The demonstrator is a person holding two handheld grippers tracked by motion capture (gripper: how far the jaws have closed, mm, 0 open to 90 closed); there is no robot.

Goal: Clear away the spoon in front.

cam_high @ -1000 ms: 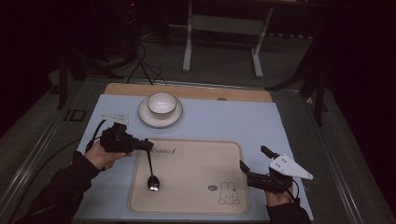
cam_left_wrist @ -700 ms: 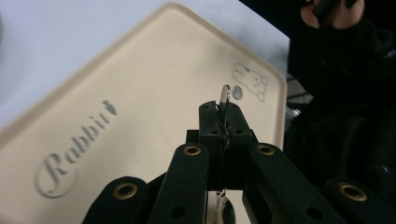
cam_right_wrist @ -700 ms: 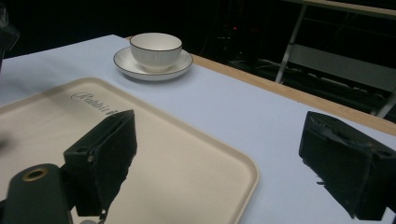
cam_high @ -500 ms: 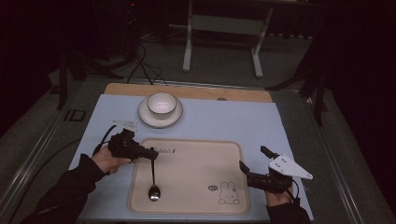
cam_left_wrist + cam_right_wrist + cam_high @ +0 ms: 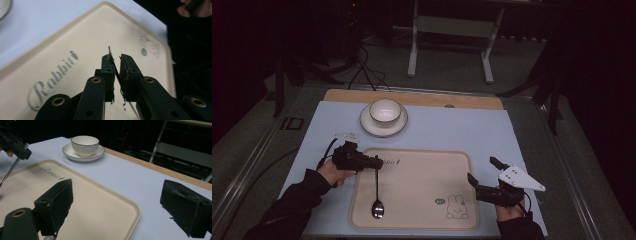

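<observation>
Lowered since a second ago, the left gripper [image 5: 374, 163] now has the slim metal spoon [image 5: 377, 199] down on the beige rectangular plastic tray [image 5: 422, 160], where earlier the spoon hung tilted from it with the bowl end raised above the tray surface. The spoon lies lengthwise near the tray's left side, its oval bowl toward the person and its thin handle running up to the left gripper. Its fingers [image 5: 107, 67] have just been opening a little; they stand narrow with the handle tip [image 5: 110, 53] between them, and in the left gripper view a thin gap shows on one side of the handle, so the pads no longer seem to press it, though I cannot be fully sure. The right gripper [image 5: 482, 176] has kept its place over the tray's right edge, beside the small printed rabbit drawing [image 5: 455, 206]; its fingers [image 5: 56, 203] are spread wide with nothing between them. The tray rests on the pale blue mat covering the counter [image 5: 452, 130], and beyond the tray's far edge, well apart from both grippers, a white ribbed ceramic cup [image 5: 385, 111] sits upright on a white round saucer [image 5: 367, 124].
</observation>
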